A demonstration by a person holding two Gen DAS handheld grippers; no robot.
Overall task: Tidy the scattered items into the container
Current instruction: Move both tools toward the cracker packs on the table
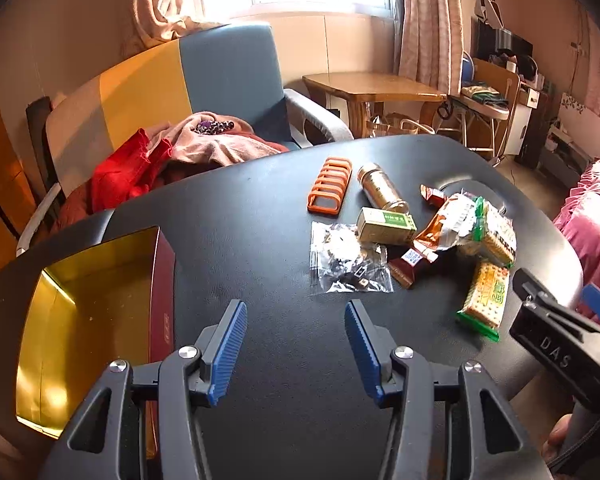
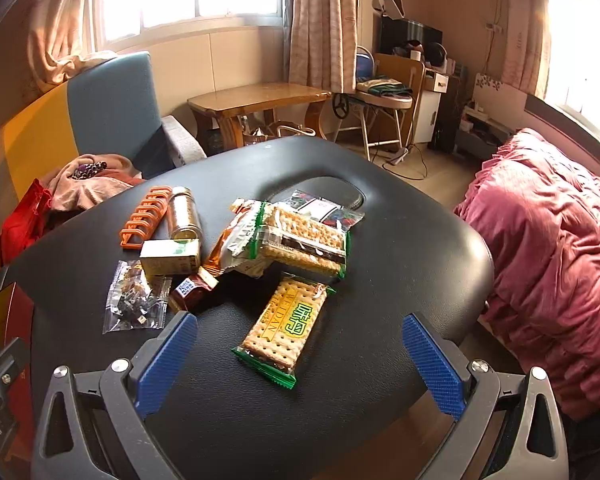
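A red tin with a gold inside stands open at the left of the black table. Scattered items lie to the right: an orange rack, a gold jar, a small green-and-cream box, a clear bag of small parts, snack wrappers and cracker packs. My left gripper is open and empty, between the tin and the pile. My right gripper is open and empty, just short of the nearest cracker pack. The rack, jar and box lie behind it.
A blue and yellow armchair with red and pink clothes stands behind the table. A wooden side table is further back. A pink bed cover lies to the right of the table. The right gripper's body shows in the left wrist view.
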